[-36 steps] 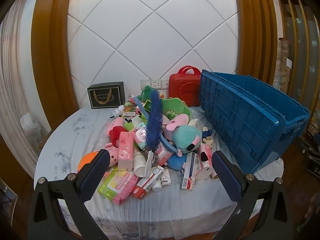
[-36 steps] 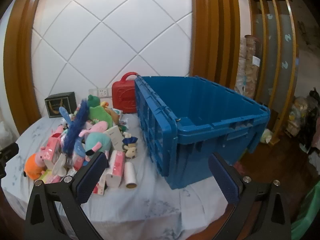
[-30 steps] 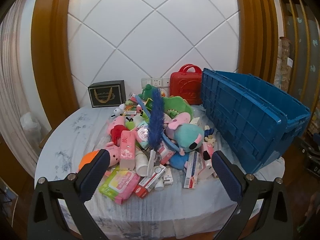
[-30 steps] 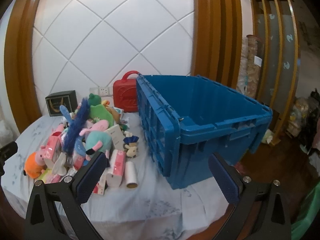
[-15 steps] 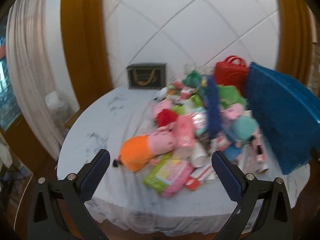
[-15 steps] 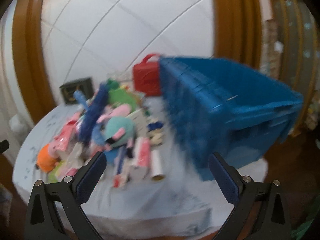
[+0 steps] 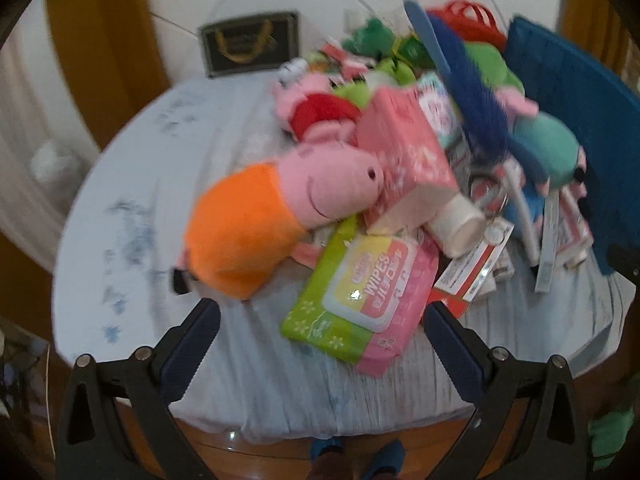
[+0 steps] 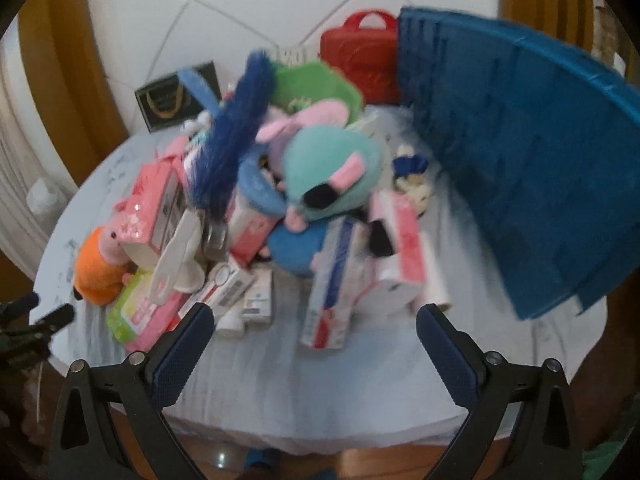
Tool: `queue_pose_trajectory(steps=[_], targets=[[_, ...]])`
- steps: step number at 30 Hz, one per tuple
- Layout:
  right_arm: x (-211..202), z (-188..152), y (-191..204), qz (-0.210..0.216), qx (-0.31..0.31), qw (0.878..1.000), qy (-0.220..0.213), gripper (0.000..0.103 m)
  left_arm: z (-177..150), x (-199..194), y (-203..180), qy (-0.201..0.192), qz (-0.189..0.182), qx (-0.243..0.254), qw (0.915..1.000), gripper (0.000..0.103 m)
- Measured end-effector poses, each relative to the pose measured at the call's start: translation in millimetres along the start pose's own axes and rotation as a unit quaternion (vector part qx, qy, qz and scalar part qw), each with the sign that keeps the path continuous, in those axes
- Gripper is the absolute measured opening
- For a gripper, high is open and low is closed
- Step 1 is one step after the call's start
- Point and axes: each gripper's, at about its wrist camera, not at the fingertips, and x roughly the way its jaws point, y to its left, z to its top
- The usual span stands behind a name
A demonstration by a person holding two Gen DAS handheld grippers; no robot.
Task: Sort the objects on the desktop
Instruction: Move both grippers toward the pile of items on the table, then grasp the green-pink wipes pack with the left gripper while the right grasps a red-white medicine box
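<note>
Through my left wrist camera, my left gripper (image 7: 322, 330) hangs with its jaws spread and nothing between them, above the near edge of the table (image 7: 132, 184). Just ahead lies the wipes pack (image 7: 362, 296), flat on the cloth, with the pig plush (image 7: 276, 216) leaning over its far corner and a pink box (image 7: 404, 148) and a white bottle (image 7: 460, 224) stacked behind. The whole pile is in a heap; the blue bin (image 7: 576, 120) stands at its right side. Through my right wrist camera, my right gripper (image 8: 314, 336) is also spread and empty, its jaws having just drawn in a little with nothing between them. It points at the near cartons, a long toothpaste box (image 8: 334, 280) closest, and the teal plush (image 8: 332, 172) and blue duster (image 8: 232, 128) sit higher in the heap. From here I cannot see into the bin. I judge the sorting as barely begun: nothing is held, and every item I can see is yet to be picked.
</note>
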Motion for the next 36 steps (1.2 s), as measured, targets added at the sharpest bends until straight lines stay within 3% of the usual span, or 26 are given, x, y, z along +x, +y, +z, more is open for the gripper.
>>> queue_pose_trajectory(steps=[2,4,11,16,25,27,30,33,36], targets=[[15.3,-2.0,13.6,0.004,0.002,1.0,0.018,0.078,2.3,16.7,1.2,0.015,-0.016,0.013,0.9997,0.103],[31.3,-5.4,27.5,0.006,0.005,0.999,0.037,0.073,2.9,34.9,1.3,0.032,-0.034,0.026,0.9986,0.103],[67.2,-17.7,53.2,0.008,0.035,0.997,0.071,0.073,0.6,83.2,-14.8,0.073,-0.051,0.087,0.9923,0.103],[88.9,-15.9,71.6,0.01,0.044,0.995,0.084,0.079,9.7,108.3,-13.7,0.088,-0.076,0.069,0.9908,0.103],[134.9,-20.8,91.1,0.005,0.05,0.993,0.11,0.081,5.6,103.2,-28.0,0.084,-0.092,0.086,0.9884,0.103],[136.9,-19.9,91.4,0.009,0.049,0.992,0.113,0.078,5.5,104.2,-29.7,0.086,-0.098,0.084,0.9879,0.103],[129.2,-18.6,89.2,-0.016,0.026,0.994,0.108,0.065,3.4,104.5,-30.3,0.103,-0.106,0.075,0.9861,0.103],[118.5,-22.1,66.9,-0.05,0.027,0.993,0.108,0.063,-3.6,96.6,-30.6,0.105,-0.101,0.084,0.9858,0.103],[113.4,-22.7,50.9,-0.047,0.036,0.992,0.109,0.063,-2.1,93.2,-31.4,0.104,-0.095,0.074,0.9872,0.103]])
